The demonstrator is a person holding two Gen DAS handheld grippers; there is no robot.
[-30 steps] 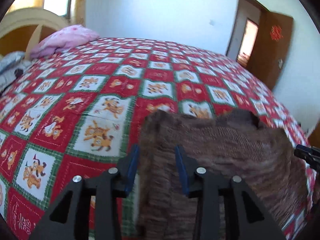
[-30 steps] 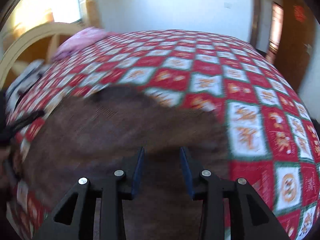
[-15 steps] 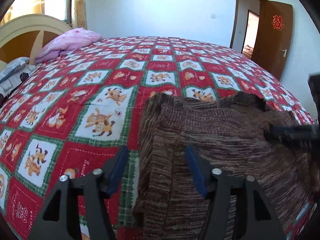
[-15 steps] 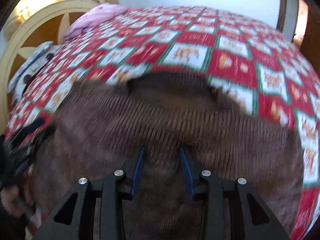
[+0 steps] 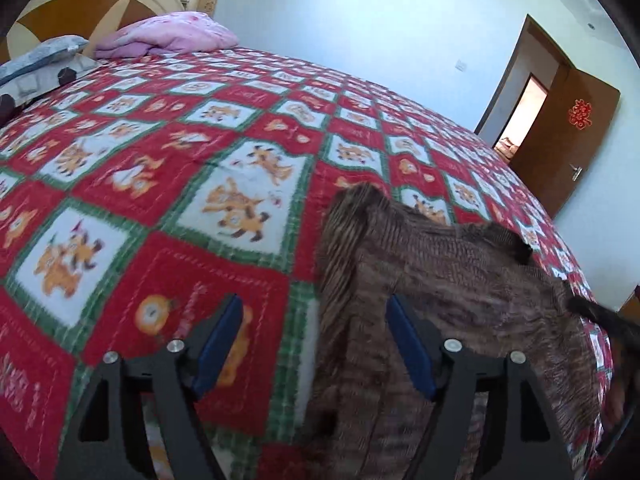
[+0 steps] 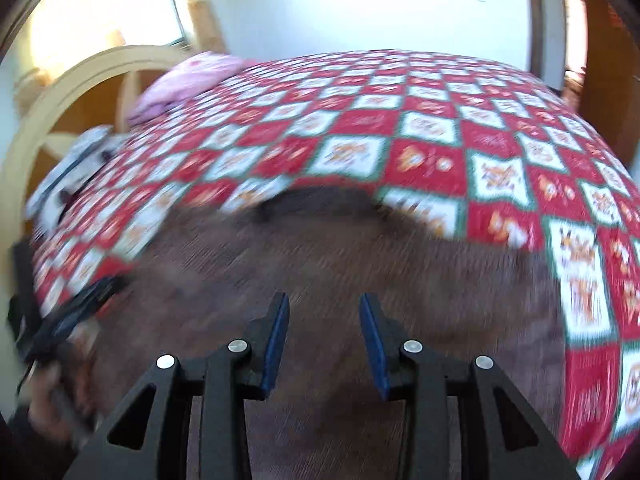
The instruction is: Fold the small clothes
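A brown knitted garment (image 5: 460, 296) lies spread on the red, white and green patchwork quilt (image 5: 224, 152), near the bed's front edge. My left gripper (image 5: 314, 340) hangs over the garment's left edge, which runs up between the jaws. The jaws are opening and the blue pads (image 5: 218, 340) stand clear of the cloth. My right gripper (image 6: 325, 340) hovers over the middle of the garment (image 6: 320, 256), jaws opening with nothing pinched between them. That view is blurred. The right gripper's dark tip (image 5: 600, 318) shows at the garment's right side.
A pink pillow (image 5: 168, 36) and a grey patterned one (image 5: 40, 64) rest against the yellow-and-brown headboard (image 5: 80, 4) at the far left. A brown door (image 5: 568, 132) stands open at the far right. A hand holds the left gripper (image 6: 76, 316).
The left jaws have spread much wider, and that gripper has rolled and dropped toward the garment's left edge. The right gripper has swung sideways over the garment and its jaws have parted slightly.
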